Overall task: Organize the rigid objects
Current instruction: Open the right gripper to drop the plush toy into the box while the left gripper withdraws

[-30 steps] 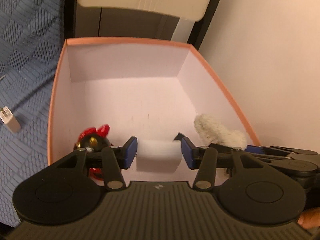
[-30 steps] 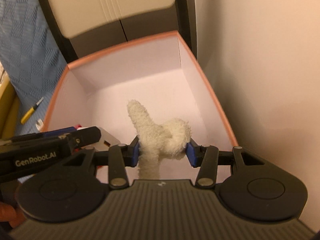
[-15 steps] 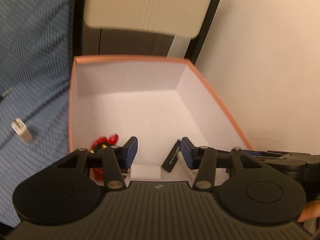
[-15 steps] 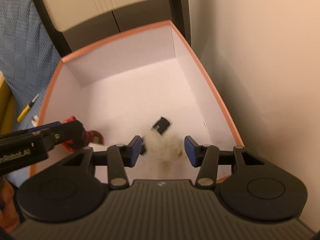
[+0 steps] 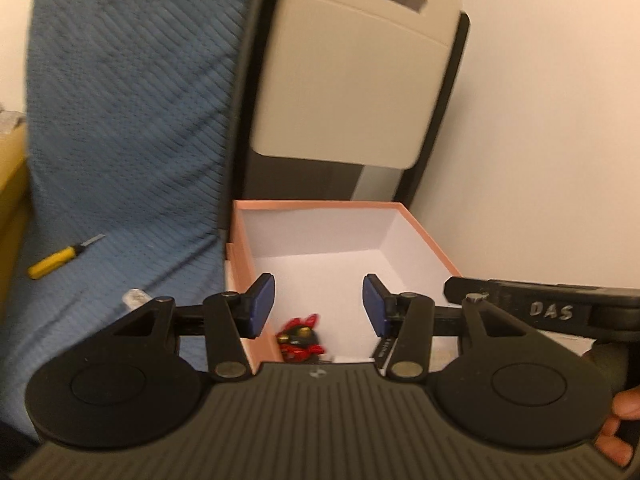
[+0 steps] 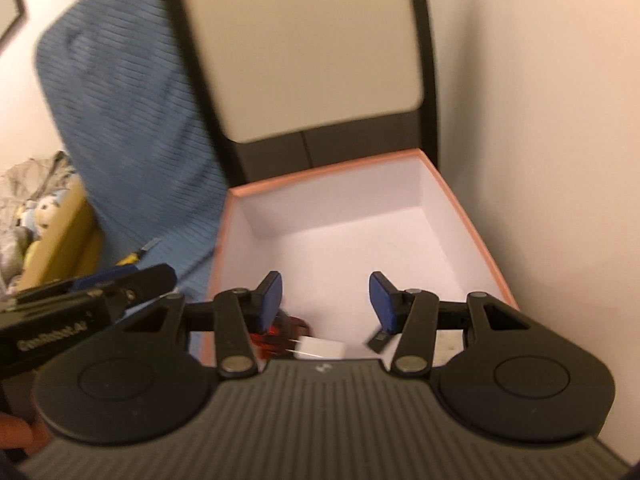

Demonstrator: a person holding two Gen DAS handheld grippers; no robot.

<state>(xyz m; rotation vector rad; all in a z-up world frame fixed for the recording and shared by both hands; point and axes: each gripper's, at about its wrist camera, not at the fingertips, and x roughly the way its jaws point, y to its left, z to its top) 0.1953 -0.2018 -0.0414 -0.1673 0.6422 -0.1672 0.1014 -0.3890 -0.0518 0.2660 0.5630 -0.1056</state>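
Blue bedspread (image 5: 120, 128) beside pink box (image 5: 320, 206). Both claws, left (image 5: 319, 306) and right (image 6: 325, 303), gape empty above the box; red toy (image 5: 300, 338) lies below them.

Both wrist views overlook the same box (image 5: 420, 236).

Rigid objects gathered in an open box

A pink-rimmed, white-lined box (image 6: 460, 200) is seen open; at its near end a red-and-black figurine (image 5: 300, 338), a white block (image 6: 322, 349) beside it and a small black piece (image 6: 378, 340) are laid on the floor.
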